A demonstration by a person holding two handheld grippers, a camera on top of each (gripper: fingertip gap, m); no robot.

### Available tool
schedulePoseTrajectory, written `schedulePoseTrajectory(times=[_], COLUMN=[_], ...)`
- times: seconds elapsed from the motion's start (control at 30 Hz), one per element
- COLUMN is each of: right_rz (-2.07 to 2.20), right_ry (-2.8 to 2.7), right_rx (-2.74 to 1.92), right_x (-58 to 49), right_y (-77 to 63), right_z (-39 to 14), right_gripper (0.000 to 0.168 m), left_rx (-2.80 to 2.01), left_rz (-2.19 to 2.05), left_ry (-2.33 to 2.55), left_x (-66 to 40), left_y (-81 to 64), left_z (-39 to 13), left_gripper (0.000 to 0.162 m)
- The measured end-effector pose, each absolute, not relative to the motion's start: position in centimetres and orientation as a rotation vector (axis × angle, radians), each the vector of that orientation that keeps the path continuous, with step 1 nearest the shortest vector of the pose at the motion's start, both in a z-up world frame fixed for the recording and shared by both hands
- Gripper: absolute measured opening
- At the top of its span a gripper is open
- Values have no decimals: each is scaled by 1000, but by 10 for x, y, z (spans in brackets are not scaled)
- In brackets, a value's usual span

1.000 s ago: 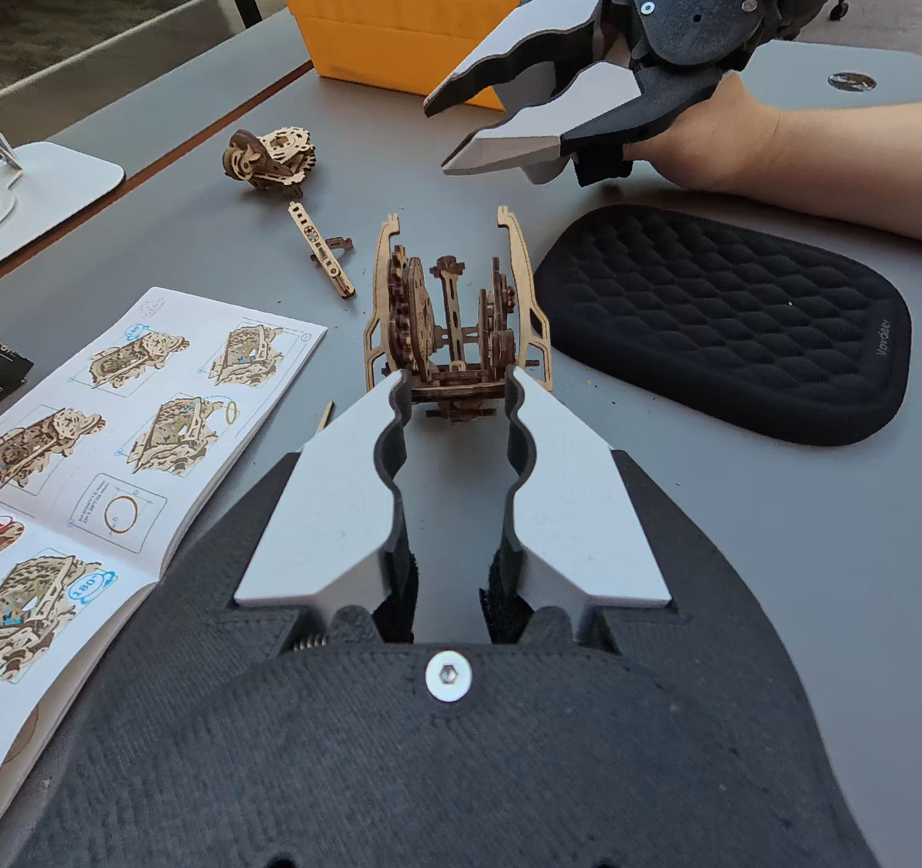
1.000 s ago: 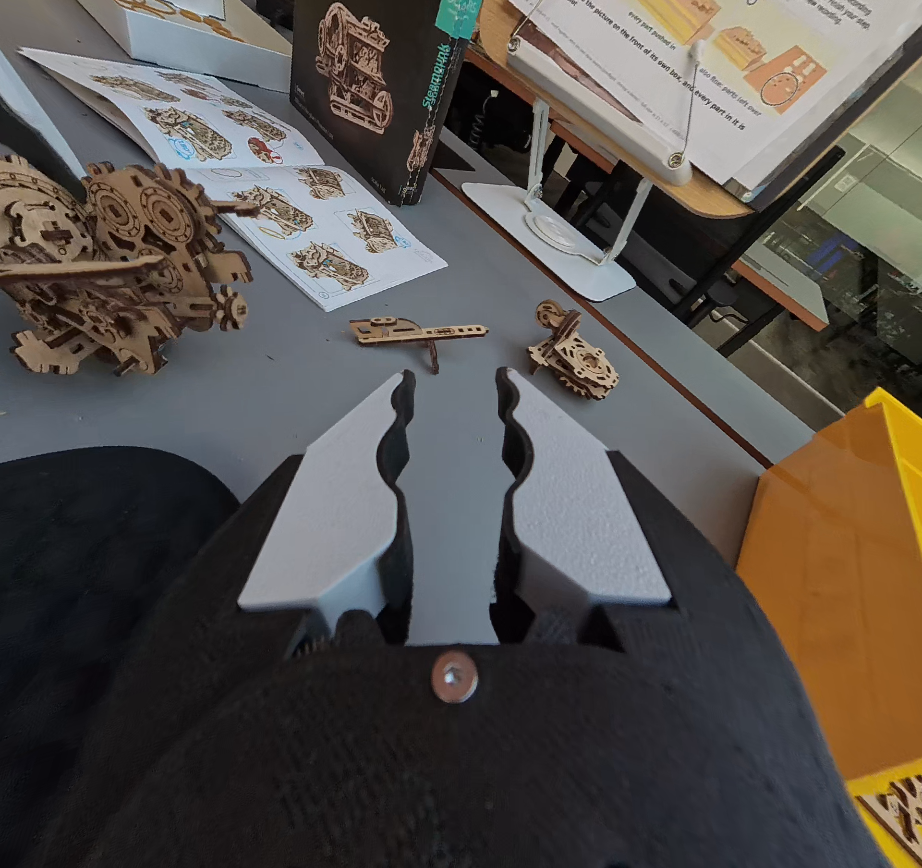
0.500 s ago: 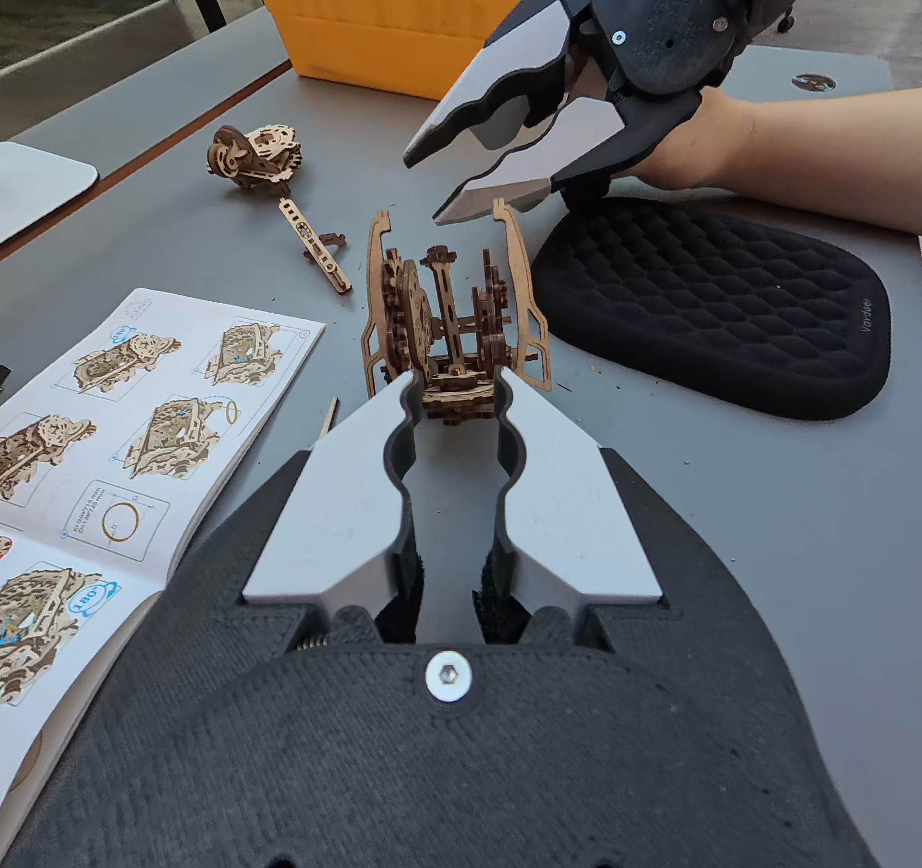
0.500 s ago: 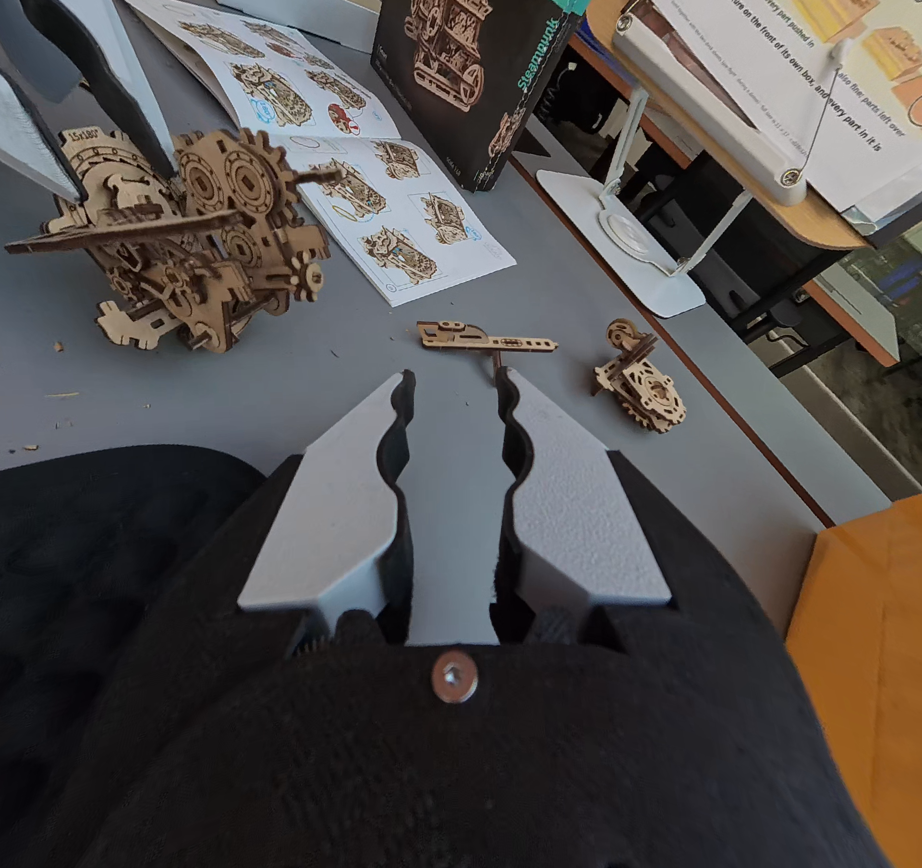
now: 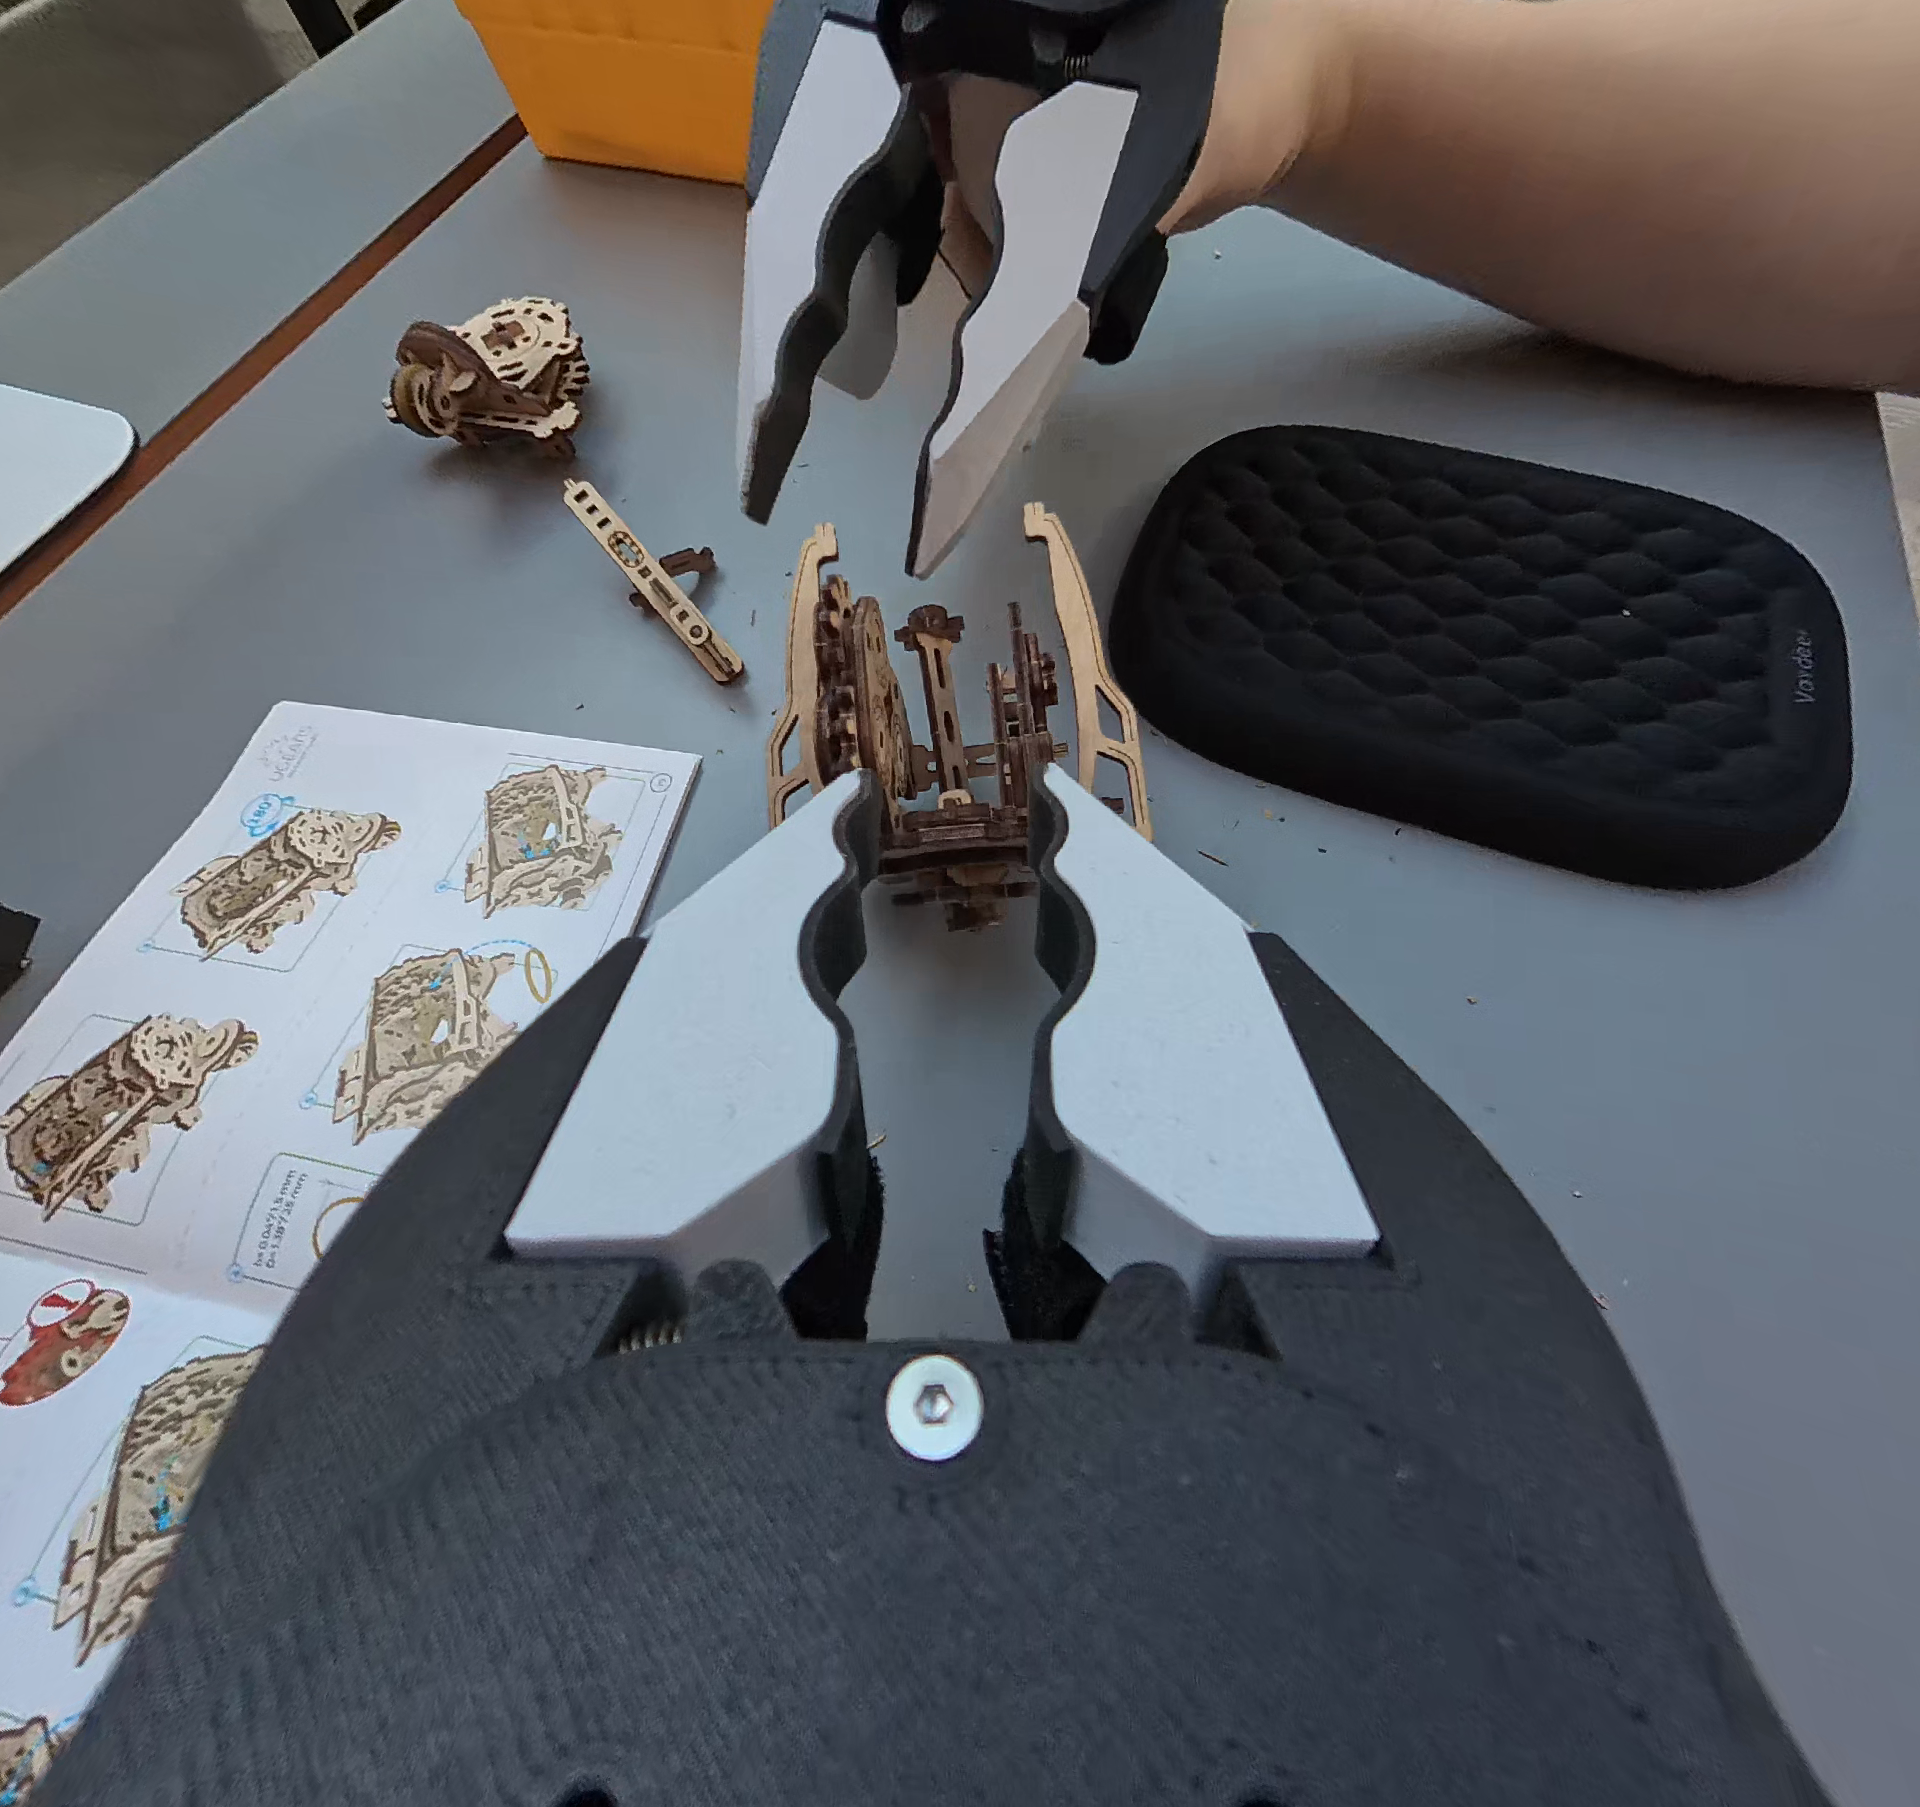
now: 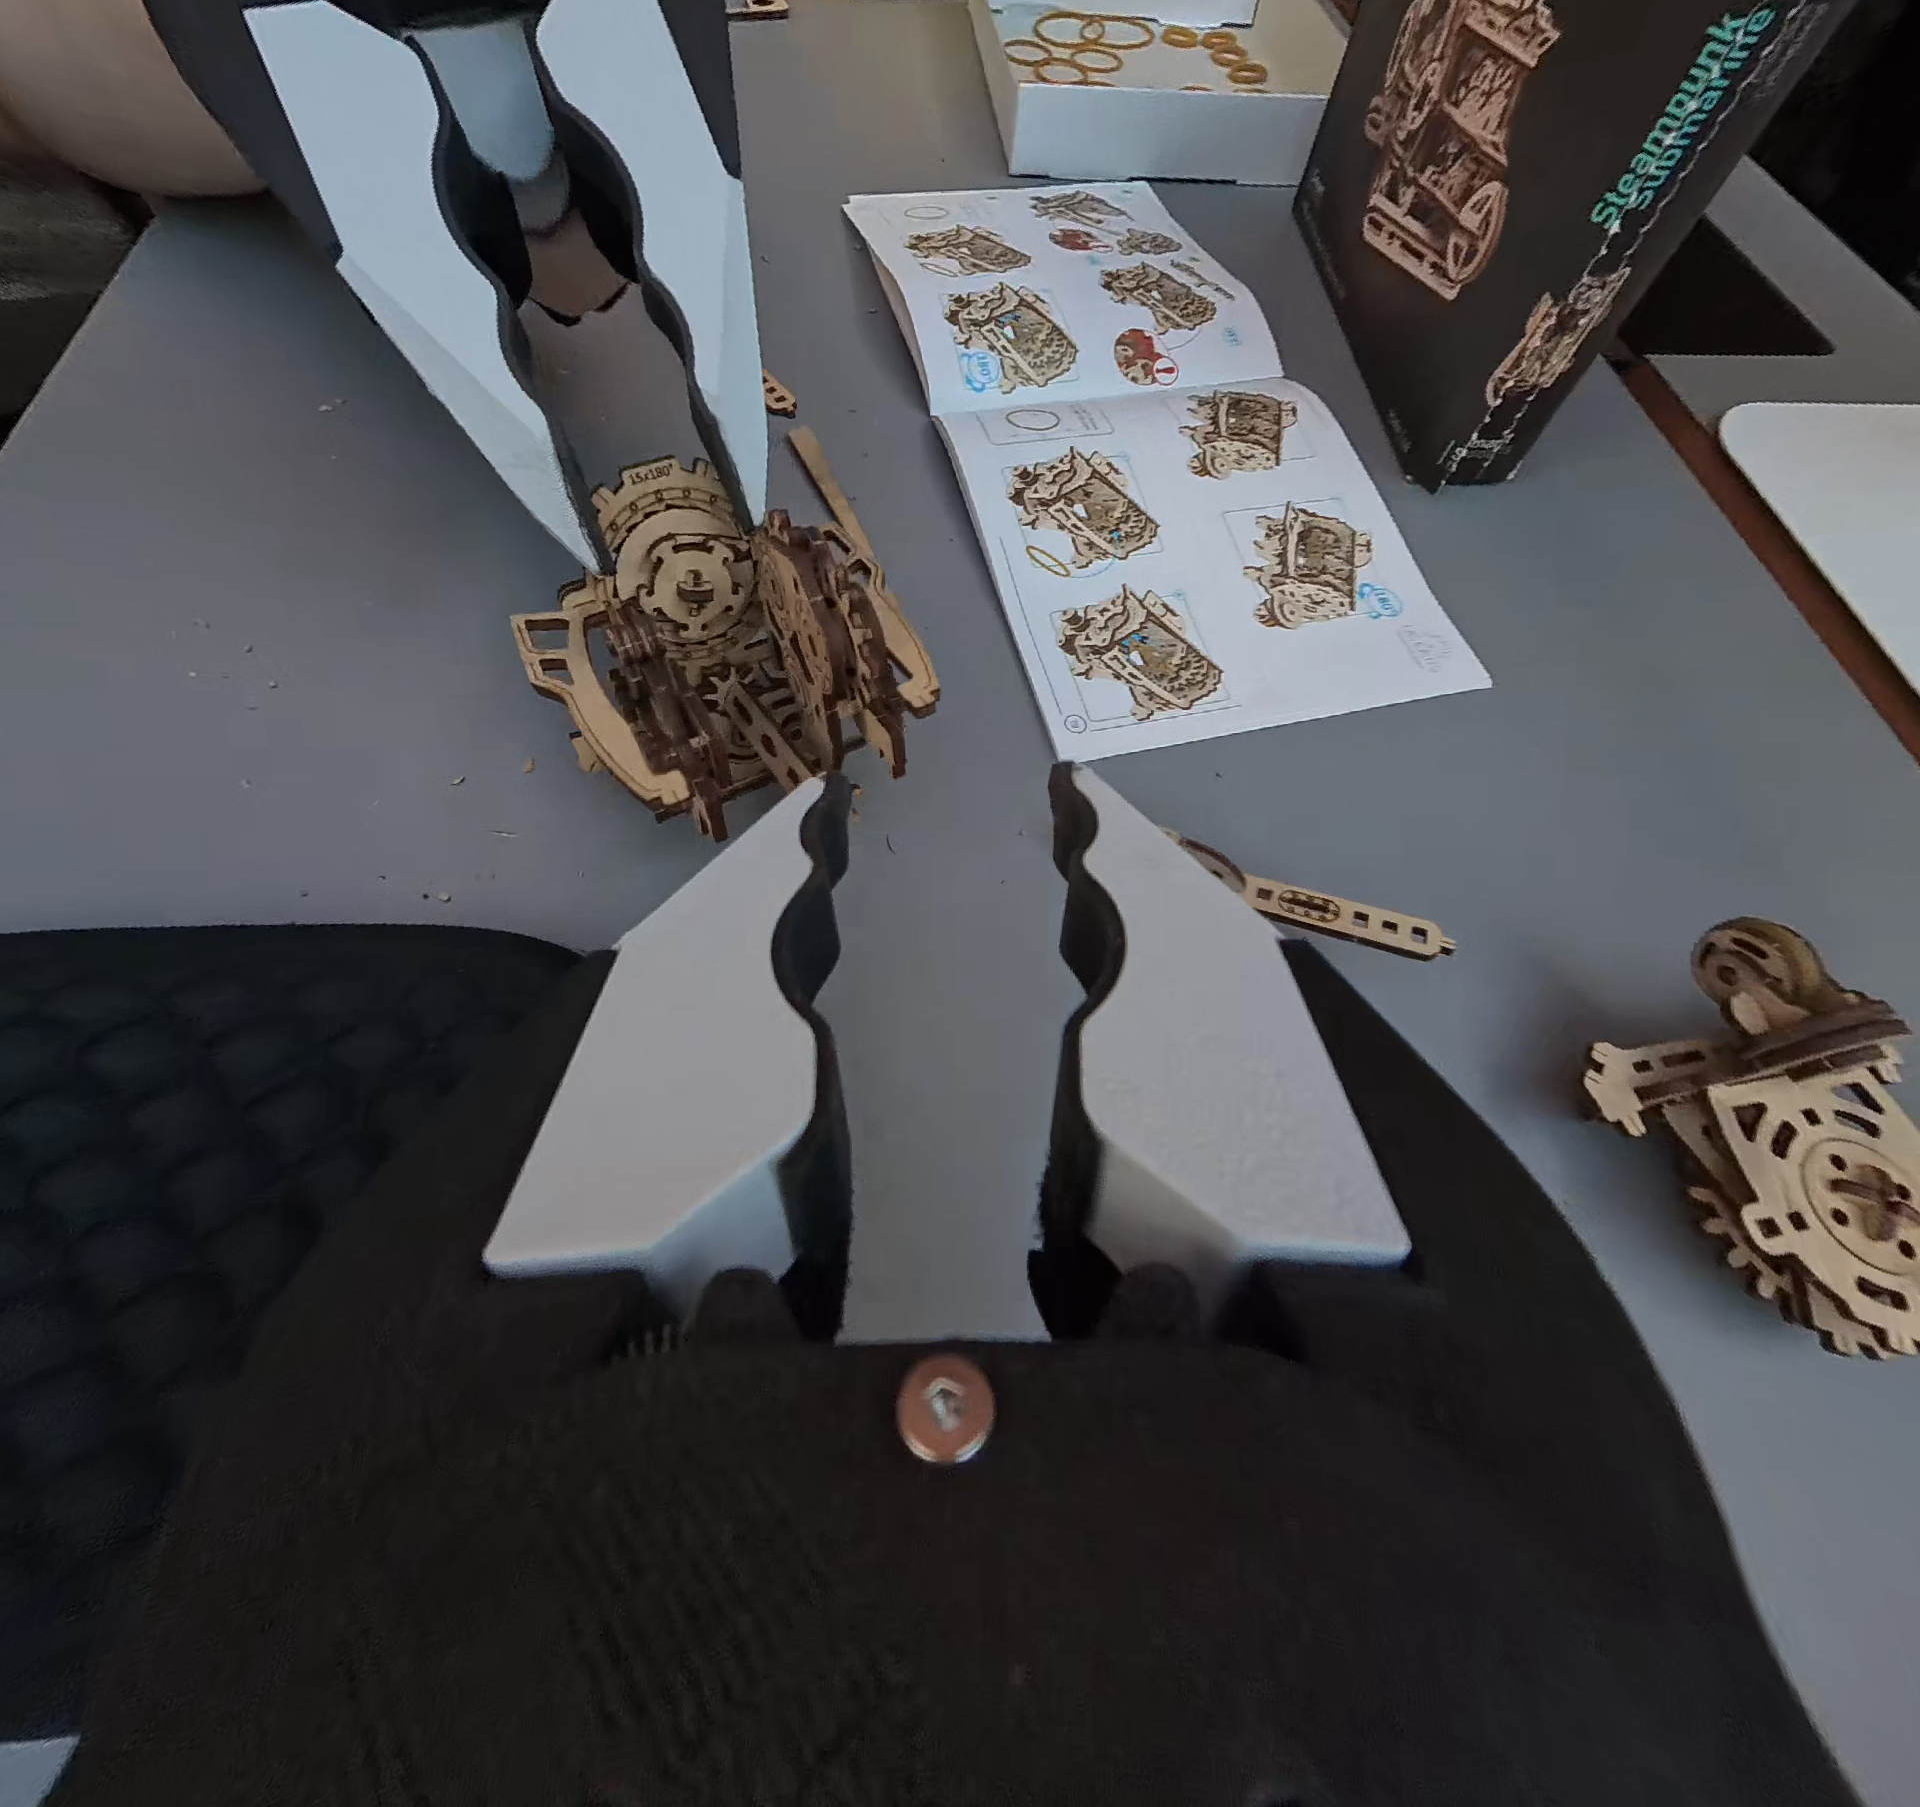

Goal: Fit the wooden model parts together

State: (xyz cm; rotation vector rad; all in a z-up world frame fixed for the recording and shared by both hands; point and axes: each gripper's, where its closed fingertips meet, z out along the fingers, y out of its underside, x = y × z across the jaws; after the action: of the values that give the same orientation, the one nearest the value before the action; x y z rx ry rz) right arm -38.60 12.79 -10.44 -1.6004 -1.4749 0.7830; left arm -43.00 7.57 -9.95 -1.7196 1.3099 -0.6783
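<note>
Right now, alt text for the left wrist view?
The left hand-held gripper grips the brown wooden gear model on the grey table, jaws around its near end. The right hand-held gripper hovers open above it, beside a black quilted pad.

The worktop [image 5: 312,562] is smooth matt grey, with some small wood crumbs on it. The wooden model [image 5: 940,718] is thin cut plywood, pale on the faces and dark brown on the edges, dry and not varnished; the small wooden part [image 5: 488,391] and the wooden strip [image 5: 655,594] look the same. The left tongs [image 5: 948,822] have fingers [image 5: 717,1030] of matt light grey plastic with black soft lining, on a rough, ribbed black plastic body with one shiny metal screw. The pad [image 5: 1486,656] is black quilted cloth. The booklet [image 5: 343,905] is slightly glossy white paper, the box [image 6: 1579,168] dark printed cardboard
</note>
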Motion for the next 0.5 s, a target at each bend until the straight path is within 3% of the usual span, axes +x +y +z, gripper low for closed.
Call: schedulePoseTrajectory(times=[0.03,0.23,0.3,0.33,0.4,0.5], right_rz=[818,876,831,820,808,801], right_ry=[-1468,-1508,-1521,-1522,-1515,-1498], right_rx=[-1589,-1631,-1634,-1624,-1609,-1601], right_x=[-387,-386,-387,-389,-390,-390], right_y=[127,116,117,117,118,119], right_z=[-106,-132,-135,-135,-134,-132], right_gripper=[40,39,38,38,38,38], left_rx=[-1718,-1696,-1690,-1688,-1707,-1689], left_rz=[-679,-724,-772,-788,-748,-763], left_ry=[1317,1307,1288,1284,1251,1237], left_x=[-429,-421,-420,-420,-425,-432], left_y=[76,77,73,70,75,72], left_z=[-99,-92,-89,-89,-91,-90], left_gripper=[26,26,6,8,27,29])
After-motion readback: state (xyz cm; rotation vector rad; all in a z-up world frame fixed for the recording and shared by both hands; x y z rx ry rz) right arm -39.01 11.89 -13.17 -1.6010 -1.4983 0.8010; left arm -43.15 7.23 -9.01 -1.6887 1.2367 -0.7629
